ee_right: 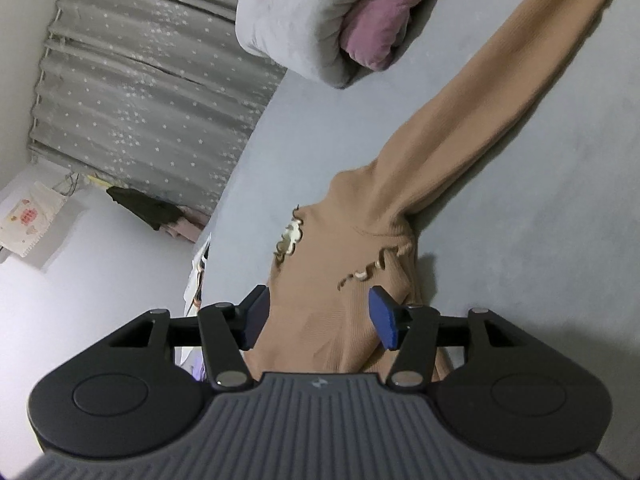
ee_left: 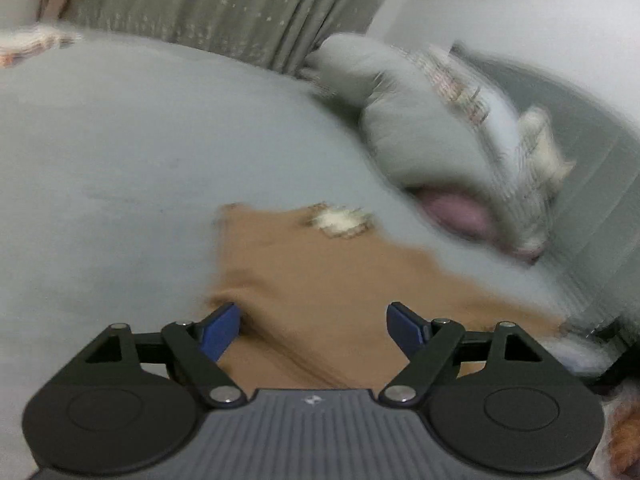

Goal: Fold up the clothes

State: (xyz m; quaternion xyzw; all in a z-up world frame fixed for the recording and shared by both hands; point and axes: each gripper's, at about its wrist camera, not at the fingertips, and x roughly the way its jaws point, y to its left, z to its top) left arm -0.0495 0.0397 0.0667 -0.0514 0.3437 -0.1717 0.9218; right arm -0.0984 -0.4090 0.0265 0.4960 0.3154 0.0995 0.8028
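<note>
A tan ribbed long-sleeved top (ee_right: 320,320) with cream frilled trim (ee_right: 290,236) lies on the grey bed sheet (ee_right: 540,200). One sleeve (ee_right: 500,92) stretches away to the upper right. My right gripper (ee_right: 320,316) is open, its blue pads either side of the top's body just above the cloth. In the blurred left wrist view the same top (ee_left: 304,280) lies below my left gripper (ee_left: 314,326), which is open with the cloth between its fingers, and its left pad (ee_left: 222,330) sits at a fold in the cloth.
A rolled grey quilt (ee_right: 292,24) and a pink pillow (ee_right: 380,28) lie at the bed's far end. A grey star-print curtain (ee_right: 140,88) hangs beyond the bed edge. A dark garment (ee_right: 140,204) and a white bag (ee_right: 32,216) sit by the wall.
</note>
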